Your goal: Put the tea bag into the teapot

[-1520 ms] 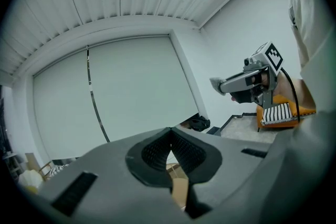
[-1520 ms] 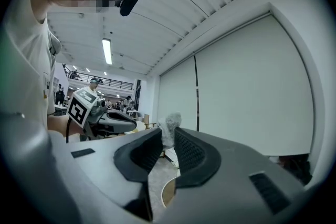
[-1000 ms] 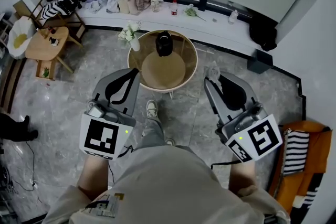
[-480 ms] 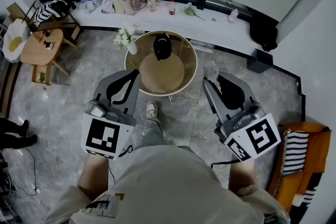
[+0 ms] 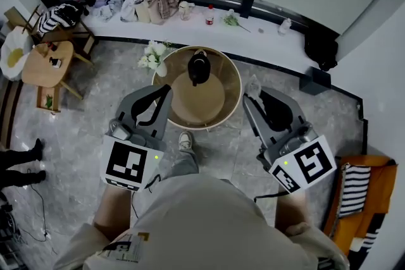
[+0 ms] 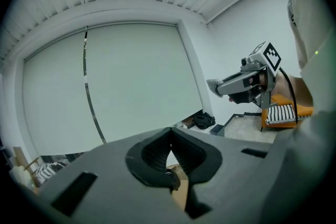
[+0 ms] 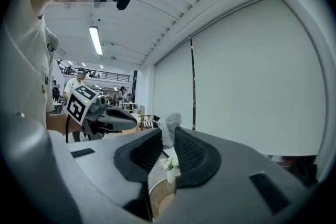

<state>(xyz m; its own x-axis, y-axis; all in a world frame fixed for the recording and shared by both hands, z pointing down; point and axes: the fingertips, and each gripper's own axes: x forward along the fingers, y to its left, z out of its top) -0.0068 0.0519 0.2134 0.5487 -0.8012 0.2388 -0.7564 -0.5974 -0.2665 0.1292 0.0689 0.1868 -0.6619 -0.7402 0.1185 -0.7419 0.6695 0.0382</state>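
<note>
A black teapot stands at the far side of a round wooden table. My right gripper is held just off the table's right rim, shut on a pale grey tea bag that sticks up from its tips. In the right gripper view the tea bag is pinched between the jaws. My left gripper hovers at the table's left rim, shut with nothing in it; its jaws meet in the left gripper view. The teapot is hidden in both gripper views.
A white vase of flowers stands at the table's left edge. Behind runs a window ledge with clothes and bottles. A small wooden side table is at left, an orange seat at right. My shoe is under the table's near rim.
The round table and teapot have come nearer in the head view. Both grippers now sit beside the table's rim, each with its grip unchanged.
</note>
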